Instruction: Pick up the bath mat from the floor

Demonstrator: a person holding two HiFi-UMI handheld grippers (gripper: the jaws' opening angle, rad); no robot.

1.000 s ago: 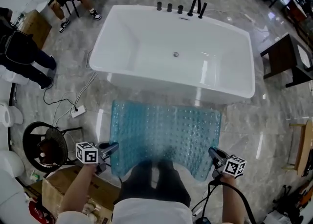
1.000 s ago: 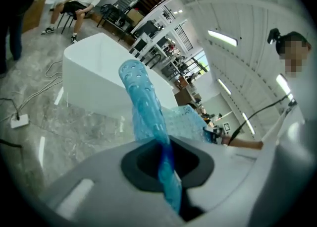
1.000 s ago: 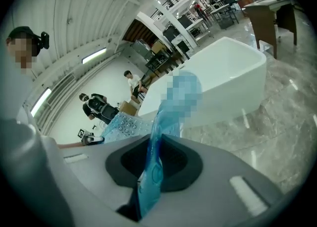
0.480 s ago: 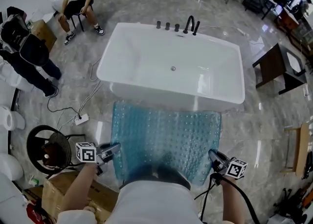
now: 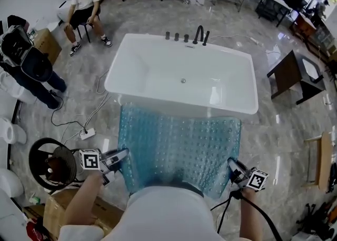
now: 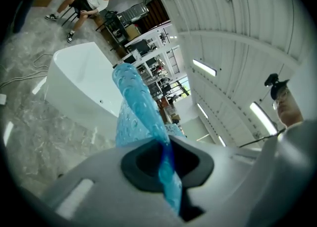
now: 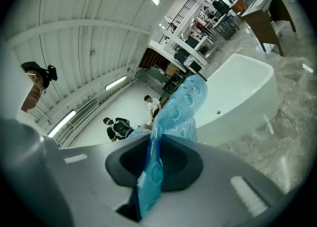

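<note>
A translucent blue bath mat with raised bubbles hangs stretched between my two grippers, in front of the white bathtub. My left gripper is shut on the mat's near left corner. My right gripper is shut on the near right corner. In the left gripper view the mat runs up out of the closed jaws. The right gripper view shows the mat pinched the same way. The mat's far edge lies close against the tub's front wall.
Black taps stand on the tub's far rim. A round black fan and a cardboard box sit at the lower left. A power strip with cables lies left of the mat. Two people are at the back left. A dark table stands at the right.
The mat has come up off the floor and hangs stretched between both grippers. The head view has tilted up, showing more of the room beyond the tub.
</note>
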